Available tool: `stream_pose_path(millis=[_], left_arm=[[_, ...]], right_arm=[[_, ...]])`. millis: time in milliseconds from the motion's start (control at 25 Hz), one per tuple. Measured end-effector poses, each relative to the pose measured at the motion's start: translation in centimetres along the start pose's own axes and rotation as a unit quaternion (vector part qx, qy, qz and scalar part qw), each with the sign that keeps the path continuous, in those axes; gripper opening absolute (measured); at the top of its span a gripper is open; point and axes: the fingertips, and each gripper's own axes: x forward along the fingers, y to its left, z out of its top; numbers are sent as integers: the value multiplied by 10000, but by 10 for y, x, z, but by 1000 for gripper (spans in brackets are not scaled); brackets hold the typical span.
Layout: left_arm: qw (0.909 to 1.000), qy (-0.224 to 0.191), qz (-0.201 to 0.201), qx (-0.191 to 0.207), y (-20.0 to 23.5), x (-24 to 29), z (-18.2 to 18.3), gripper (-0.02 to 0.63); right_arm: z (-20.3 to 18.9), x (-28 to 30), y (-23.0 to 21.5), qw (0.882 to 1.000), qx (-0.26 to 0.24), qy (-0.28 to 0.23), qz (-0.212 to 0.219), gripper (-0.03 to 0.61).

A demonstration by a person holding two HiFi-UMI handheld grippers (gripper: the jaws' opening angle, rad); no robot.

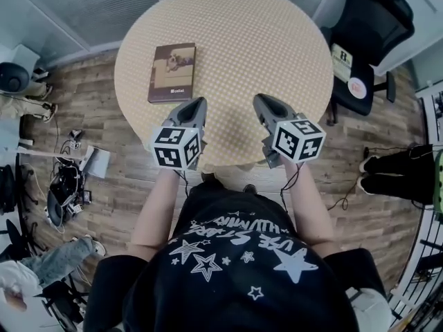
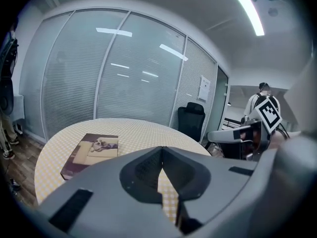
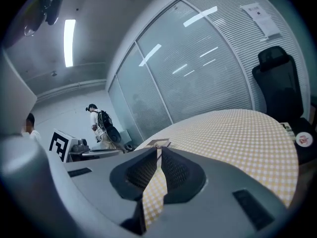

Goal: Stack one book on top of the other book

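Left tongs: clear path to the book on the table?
Likely yes: only bare tabletop lies between the left tongs and the book. They are shut, so they'd need opening first.

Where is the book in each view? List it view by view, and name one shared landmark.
Head view: book, upper left of centre.
Left gripper view: book, lower left.
Right gripper view: book, small, mid-picture, just above the jaw tips.
Shared landmark: black office chair.

Checked table (image 3: 237,133) ahead, hand-held gripper (image 3: 158,151) closed, empty
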Motion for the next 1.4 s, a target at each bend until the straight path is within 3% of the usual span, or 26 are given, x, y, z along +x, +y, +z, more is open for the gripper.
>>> stream_pose_path(millis=[280, 800, 1200, 1400], left_arm=[[9999, 21, -111, -16, -52, -11, -8, 8], [9988, 344, 307, -179, -111, -27, -53, 8], [9989, 430, -157, -47, -154, -11, -62, 8], [9987, 404, -272, -112, -158, -34, -72, 8]], right_arm=[[-7, -44, -14, 9999, 127, -72, 44, 45], [-49, -105, -37, 9990, 220, 165, 362, 35], [-67, -136, -49, 9991, 360, 101, 195, 26], [-73, -142, -32, 9993, 358, 72, 96, 26]])
